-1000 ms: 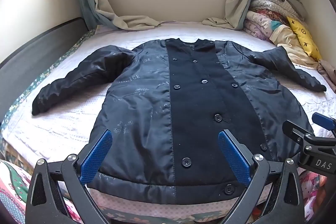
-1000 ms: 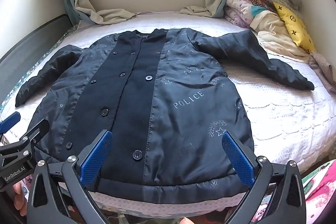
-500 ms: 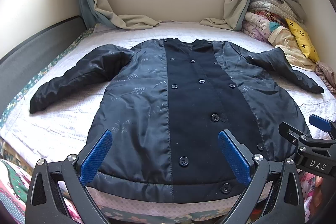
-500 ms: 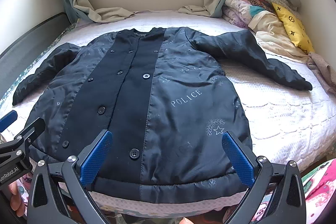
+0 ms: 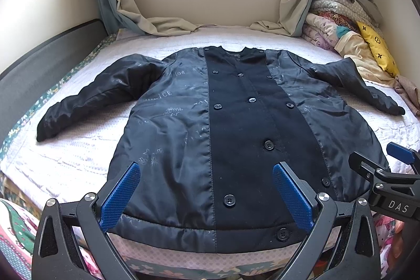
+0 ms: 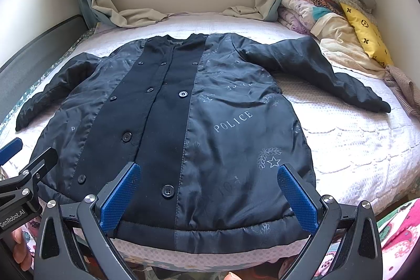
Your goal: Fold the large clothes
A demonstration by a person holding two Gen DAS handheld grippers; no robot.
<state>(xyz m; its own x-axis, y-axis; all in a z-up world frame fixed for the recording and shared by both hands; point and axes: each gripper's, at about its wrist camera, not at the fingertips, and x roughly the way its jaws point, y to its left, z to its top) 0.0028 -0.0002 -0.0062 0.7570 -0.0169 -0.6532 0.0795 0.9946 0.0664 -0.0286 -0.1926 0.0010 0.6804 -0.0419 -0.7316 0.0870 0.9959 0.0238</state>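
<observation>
Hovering spread wide and empty, both tongs, left (image 5: pixel 206 190) and right (image 6: pixel 210 193), face the coat (image 5: pixel 236 138); its slick shell just ahead could slip a shallow pinch.

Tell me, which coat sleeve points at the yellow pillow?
The coat's right-hand sleeve; it stretches toward the yellow pillow, while the other sleeve reaches toward the dark bed frame.

Your left gripper (image 5: pixel 207 190) and right gripper (image 6: pixel 210 193) hover side by side at the near hem of the coat (image 6: pixel 199 122), both with jaws spread wide, gripping nothing, blue pads (image 5: pixel 119 197) facing inward.
</observation>
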